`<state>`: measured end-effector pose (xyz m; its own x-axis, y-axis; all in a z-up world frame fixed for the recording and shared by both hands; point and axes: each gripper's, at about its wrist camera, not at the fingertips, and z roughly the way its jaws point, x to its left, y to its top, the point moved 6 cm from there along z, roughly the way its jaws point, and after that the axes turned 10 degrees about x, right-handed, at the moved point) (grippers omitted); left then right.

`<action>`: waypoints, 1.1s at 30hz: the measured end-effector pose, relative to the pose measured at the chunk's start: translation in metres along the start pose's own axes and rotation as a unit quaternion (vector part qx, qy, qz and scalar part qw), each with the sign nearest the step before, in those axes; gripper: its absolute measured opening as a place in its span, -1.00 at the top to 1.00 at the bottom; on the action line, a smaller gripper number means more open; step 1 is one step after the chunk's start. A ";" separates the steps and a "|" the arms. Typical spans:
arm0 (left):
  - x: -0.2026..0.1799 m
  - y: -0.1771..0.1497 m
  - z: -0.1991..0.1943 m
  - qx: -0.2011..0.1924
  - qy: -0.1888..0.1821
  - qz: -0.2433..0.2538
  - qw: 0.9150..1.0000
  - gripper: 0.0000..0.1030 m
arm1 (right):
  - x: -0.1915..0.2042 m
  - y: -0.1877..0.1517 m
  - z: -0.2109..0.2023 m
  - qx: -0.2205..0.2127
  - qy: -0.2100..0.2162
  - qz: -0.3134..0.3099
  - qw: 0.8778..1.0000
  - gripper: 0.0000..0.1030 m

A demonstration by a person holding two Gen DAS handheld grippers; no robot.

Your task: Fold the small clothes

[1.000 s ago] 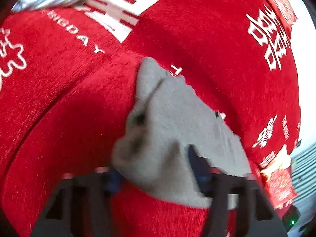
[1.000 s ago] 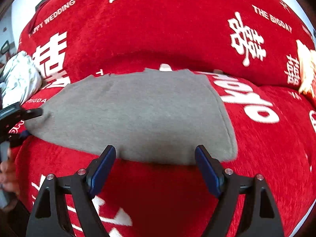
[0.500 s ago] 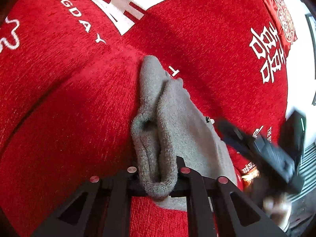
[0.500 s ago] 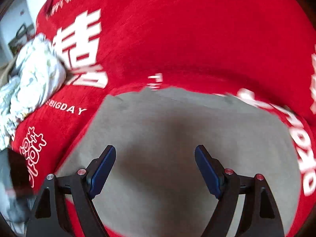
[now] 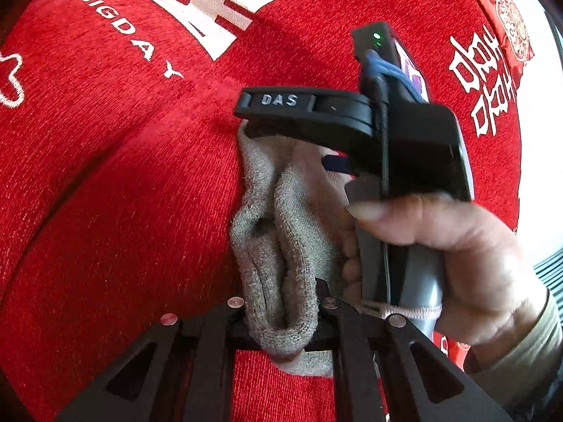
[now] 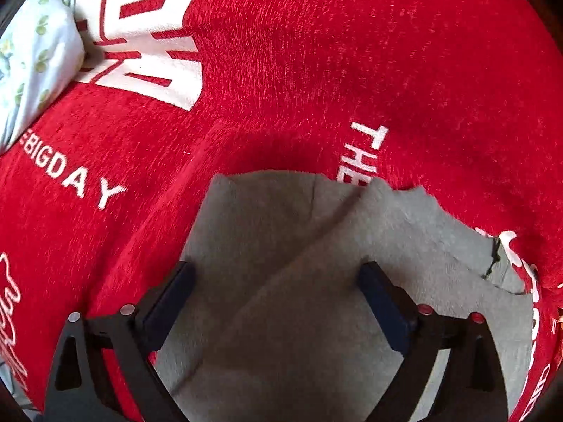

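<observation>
Left claw: the left claw [image 5: 281, 311] is clamped tight on a bunched fold of the grey garment [image 5: 278, 242], which bulges up between its jaws at 6 o'clock of the left wrist view.
Garment at the left claw: from the pinch the knit cloth runs away toward 12 o'clock in two thick ridges, lying on the red blanket [image 5: 116, 193].
Right claw: the right claw [image 6: 278, 299] stands wide, and its jaws have just been opening further; flat grey cloth lies under and between the blue pads [image 6: 383, 302] without being pinched.
Right claw seen from the left: its black body [image 5: 352, 116], marked DAS, hovers over the far end of the garment at 1 o'clock, held by the person's right hand [image 5: 454, 253] at 3 o'clock.
Garment at the right claw: the cloth [image 6: 316, 253] spreads from 6 o'clock up to the middle of the right wrist view, with a diagonal crease and a ragged far edge toward 3 o'clock.
Surface: the red blanket [image 6: 316, 70] with white lettering covers everything beneath.
Beyond: a pale floral cloth [image 6: 31, 56] lies at 10 o'clock of the right wrist view, well apart from the garment.
</observation>
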<state>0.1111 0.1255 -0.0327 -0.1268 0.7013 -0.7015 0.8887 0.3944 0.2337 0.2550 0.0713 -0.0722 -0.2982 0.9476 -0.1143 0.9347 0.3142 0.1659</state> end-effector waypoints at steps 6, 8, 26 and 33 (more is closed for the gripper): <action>-0.006 -0.001 -0.002 -0.002 0.023 0.023 0.999 0.74 | 0.006 -0.001 -0.016 -0.011 -0.020 -0.031 0.999 0.51; -0.011 -0.002 -0.004 -0.008 0.042 0.040 0.998 0.74 | -0.004 -0.004 -0.020 -0.013 0.006 -0.013 1.000 0.58; -0.057 -0.014 -0.014 -0.049 0.072 0.131 0.988 0.74 | -0.047 -0.005 -0.041 -0.054 0.211 0.087 0.972 0.61; -0.071 -0.019 -0.015 -0.054 0.074 0.146 0.985 0.74 | -0.071 -0.011 -0.053 -0.073 0.280 0.126 0.949 0.62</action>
<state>0.0966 0.0766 0.0228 0.0577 0.8706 -0.4886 0.8457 0.2175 0.4873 0.2555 0.0040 -0.0139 -0.1629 0.8629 0.4785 0.9655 0.0397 0.2573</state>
